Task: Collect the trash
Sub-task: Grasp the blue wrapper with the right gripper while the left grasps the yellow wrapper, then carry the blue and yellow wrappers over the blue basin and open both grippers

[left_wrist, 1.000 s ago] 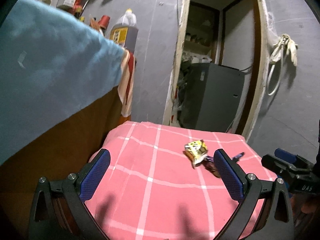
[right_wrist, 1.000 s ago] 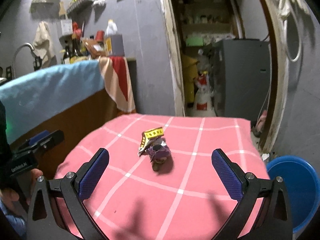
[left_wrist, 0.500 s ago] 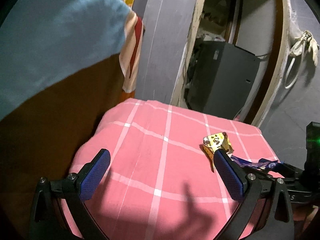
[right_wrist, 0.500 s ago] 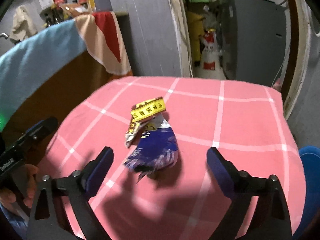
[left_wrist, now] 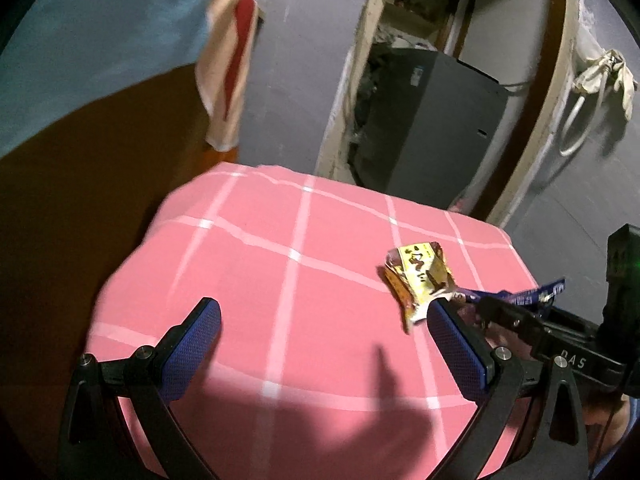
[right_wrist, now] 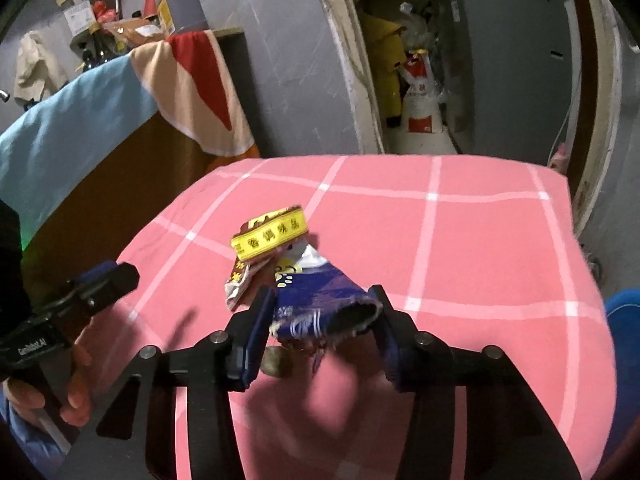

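— So, how much room is there around the trash?

— Plenty. The tabletop (right_wrist: 480, 240) under its pink checked cloth is bare on the left half and along the far edge. Both wrappers lie toward the near right part in the left wrist view, well in from every edge. A wooden counter draped in blue cloth (right_wrist: 60, 120) stands close on the left, and a doorway opens behind the far edge.

— Any containers?

— One blue tub (right_wrist: 624, 320) sits just off the tabletop's right edge; only its rim shows, so I cannot tell what is in it. On the counter stands one large jug of dark liquid (right_wrist: 180, 4).

— How many pieces of trash?

— Two: one yellow wrapper (right_wrist: 272, 236) and one purple wrapper (right_wrist: 320, 300), touching each other, the purple one nearer.

— And the grippers?

— Two. The right hand-held gripper (right_wrist: 320, 312) is closing, the purple wrapper between its blue pads, which meet its sides. The left hand-held gripper (left_wrist: 320, 324) stands spread wide over bare cloth, nothing between its fingers, its right finger just beside the yellow wrapper.
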Tool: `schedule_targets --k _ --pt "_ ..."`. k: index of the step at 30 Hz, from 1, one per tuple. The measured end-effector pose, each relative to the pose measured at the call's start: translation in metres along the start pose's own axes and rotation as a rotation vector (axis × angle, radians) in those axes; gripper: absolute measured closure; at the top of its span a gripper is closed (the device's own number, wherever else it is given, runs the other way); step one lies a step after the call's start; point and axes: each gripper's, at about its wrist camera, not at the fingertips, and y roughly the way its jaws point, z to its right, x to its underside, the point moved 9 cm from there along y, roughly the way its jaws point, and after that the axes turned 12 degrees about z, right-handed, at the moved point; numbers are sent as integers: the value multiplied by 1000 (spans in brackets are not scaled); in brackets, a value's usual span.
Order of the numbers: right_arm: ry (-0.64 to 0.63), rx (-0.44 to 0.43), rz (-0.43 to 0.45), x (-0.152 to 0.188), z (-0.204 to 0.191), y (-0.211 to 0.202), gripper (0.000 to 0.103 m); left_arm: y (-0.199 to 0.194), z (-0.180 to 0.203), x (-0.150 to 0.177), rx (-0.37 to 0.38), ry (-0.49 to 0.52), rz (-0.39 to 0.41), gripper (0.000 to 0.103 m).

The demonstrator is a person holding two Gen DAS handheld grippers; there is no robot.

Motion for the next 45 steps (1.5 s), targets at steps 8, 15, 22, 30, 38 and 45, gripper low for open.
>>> schedule_targets --k 8,15,22,30,38,45 --pt "21 10 33 -4 20 -12 58 16 33 9 73 60 -69 2" --pt "32 55 74 -5 43 -29 58 37 58 17 140 98 -140 3" --pt "-20 110 92 3 55 -42 58 57 77 15 157 130 -167 3" --pt "-48 122 90 10 57 -42 58 86 88 15 127 171 -216 8" --pt "-56 120 41 18 55 -34 57 96 83 21 127 142 -266 43" --pt "-92 116 -4 24 49 -26 50 92 80 21 134 126 -268 57"
